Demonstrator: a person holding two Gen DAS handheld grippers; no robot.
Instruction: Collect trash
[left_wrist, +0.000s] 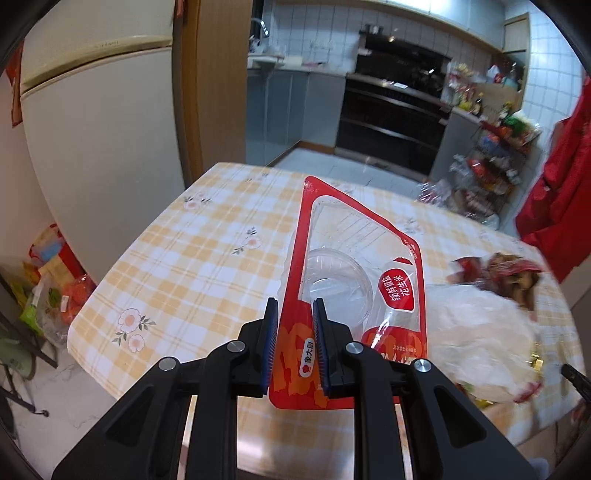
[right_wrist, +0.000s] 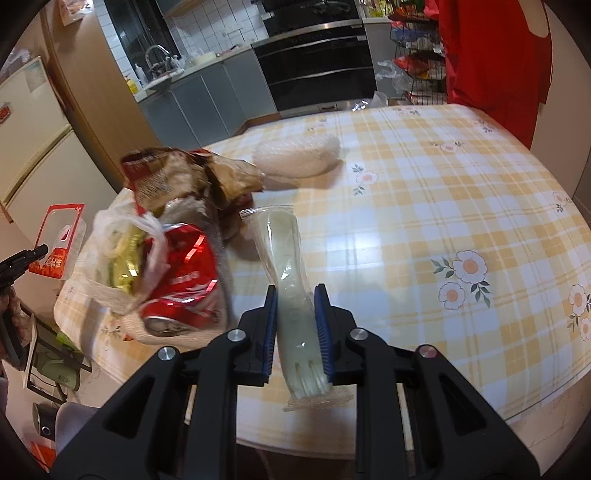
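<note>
Left gripper (left_wrist: 294, 314): its fingers are closed most of the way onto the lower left corner of a red snack package (left_wrist: 354, 295), one blue pad on each face of the red card border. The pack stands tilted up from the table (left_wrist: 177, 266), so it looks lifted rather than lying flat.

Snack package: red frame, clear window, an empty clear tray inside. It is light and stiff, and held by one corner it will likely swing. Carry it low and keep the corner deep between the pads.

Trash bag (right_wrist: 122, 266): a white plastic bag at the left table edge, mouth loosely open. A crushed red can (right_wrist: 177, 288), gold wrappers and a brown crumpled wrapper (right_wrist: 184, 173) lie in or on it. In the left view it sits to the right of the pack, blurred.

Step in hand: judged as bringing both pieces to the bag. Feed the pack in narrow end first, so it does not catch the rim.

Right gripper (right_wrist: 295, 314): fingers partly closed around a wrapped plastic fork (right_wrist: 291, 295), tines towards the camera. Whether the pads actually press the wrapper or only flank it, I cannot tell.

Fork: it lies lengthwise between the fingers, apparently just above the table. The film is slippery, so squeeze on the handle itself.

Still on the table: a white bubble-wrap bundle (right_wrist: 297, 157) beyond the bag, well apart from both grippers.
</note>
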